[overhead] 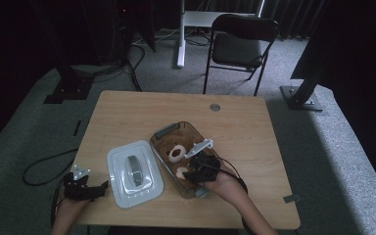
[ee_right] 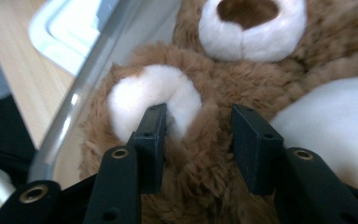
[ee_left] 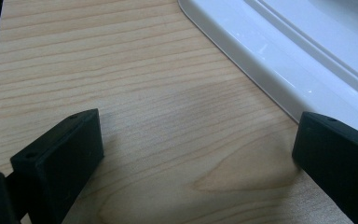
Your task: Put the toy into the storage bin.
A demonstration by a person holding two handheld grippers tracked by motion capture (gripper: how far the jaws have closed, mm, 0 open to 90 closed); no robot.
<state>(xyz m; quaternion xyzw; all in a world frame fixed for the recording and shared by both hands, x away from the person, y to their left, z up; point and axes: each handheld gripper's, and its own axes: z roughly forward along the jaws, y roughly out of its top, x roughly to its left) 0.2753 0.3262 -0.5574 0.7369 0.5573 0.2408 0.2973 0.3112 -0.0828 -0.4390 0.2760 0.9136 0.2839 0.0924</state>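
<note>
A brown teddy bear [overhead: 176,154] with a white muzzle lies in a clear plastic container [overhead: 164,132] near the table's middle. My right gripper [overhead: 196,171] reaches into the container from its near end. In the right gripper view its jaws [ee_right: 198,116] pinch a brown paw with a white pad on the bear [ee_right: 247,84], and fur bunches up between them. The container's rim [ee_right: 74,112] curves past on the left. The white lid [overhead: 120,188] with a grey handle lies flat to the container's left. My left gripper [overhead: 100,188] rests open on the wood [ee_left: 196,135] beside the lid's edge [ee_left: 279,51].
The wooden table [overhead: 127,112] has a round grey grommet [overhead: 215,107] near its far edge. A black folding chair [overhead: 240,44] stands beyond the table, with dark stands and cables on the grey carpet around it.
</note>
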